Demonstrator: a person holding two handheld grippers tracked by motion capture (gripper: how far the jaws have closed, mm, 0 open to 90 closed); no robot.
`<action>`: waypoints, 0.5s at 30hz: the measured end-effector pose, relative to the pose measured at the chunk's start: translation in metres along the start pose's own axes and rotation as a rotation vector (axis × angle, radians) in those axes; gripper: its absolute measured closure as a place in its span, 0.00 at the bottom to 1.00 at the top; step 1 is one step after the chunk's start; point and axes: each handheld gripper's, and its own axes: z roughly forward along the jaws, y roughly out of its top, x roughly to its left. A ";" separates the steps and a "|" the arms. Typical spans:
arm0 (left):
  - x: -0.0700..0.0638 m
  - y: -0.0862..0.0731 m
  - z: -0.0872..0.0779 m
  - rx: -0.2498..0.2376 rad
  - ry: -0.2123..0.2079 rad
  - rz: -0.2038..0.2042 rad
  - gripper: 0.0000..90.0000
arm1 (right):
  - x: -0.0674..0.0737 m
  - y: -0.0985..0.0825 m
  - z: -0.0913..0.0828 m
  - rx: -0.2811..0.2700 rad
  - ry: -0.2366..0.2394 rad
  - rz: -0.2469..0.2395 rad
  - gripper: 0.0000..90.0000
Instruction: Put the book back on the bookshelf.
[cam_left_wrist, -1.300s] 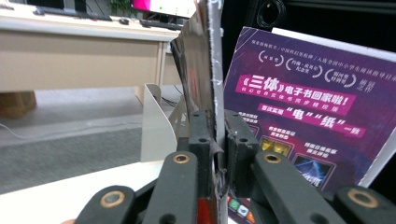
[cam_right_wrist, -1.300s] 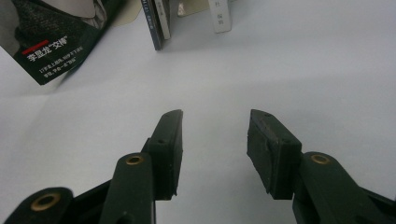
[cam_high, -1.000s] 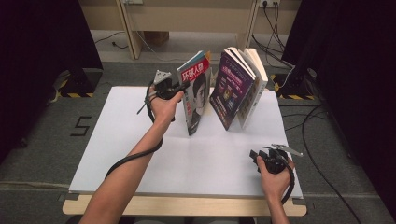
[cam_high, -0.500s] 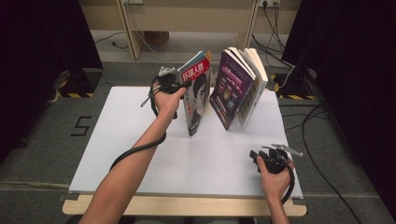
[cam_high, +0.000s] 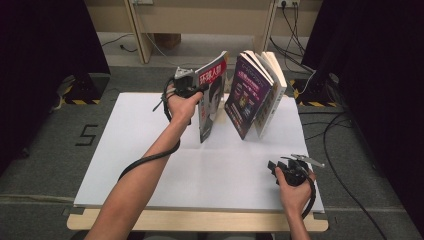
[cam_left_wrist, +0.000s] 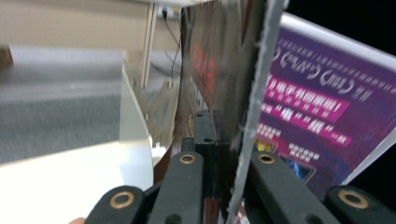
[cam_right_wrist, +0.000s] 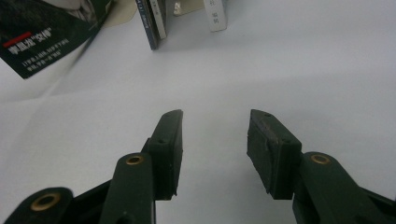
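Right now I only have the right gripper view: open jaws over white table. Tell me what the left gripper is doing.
Observer: The left gripper is shut on the magazine, holding it upright on its lower edge at the far side of the table.
Operator: Say what's beside it.
Observer: A purple book stands tilted just right of the magazine, with a gap between them.
Operator: Tell me where my right gripper sits.
Observer: The right gripper is near the table's front right corner, well apart from both.
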 end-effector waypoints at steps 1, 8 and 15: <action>-0.002 0.002 -0.001 -0.017 -0.003 0.006 0.96 | 0.000 0.000 0.000 0.001 0.000 0.001 0.62; -0.007 0.004 -0.001 -0.154 0.003 0.094 0.96 | 0.000 0.000 0.000 0.000 0.000 0.000 0.62; 0.003 -0.022 0.007 -0.149 0.049 0.103 0.96 | 0.000 0.000 -0.001 -0.003 0.002 -0.001 0.62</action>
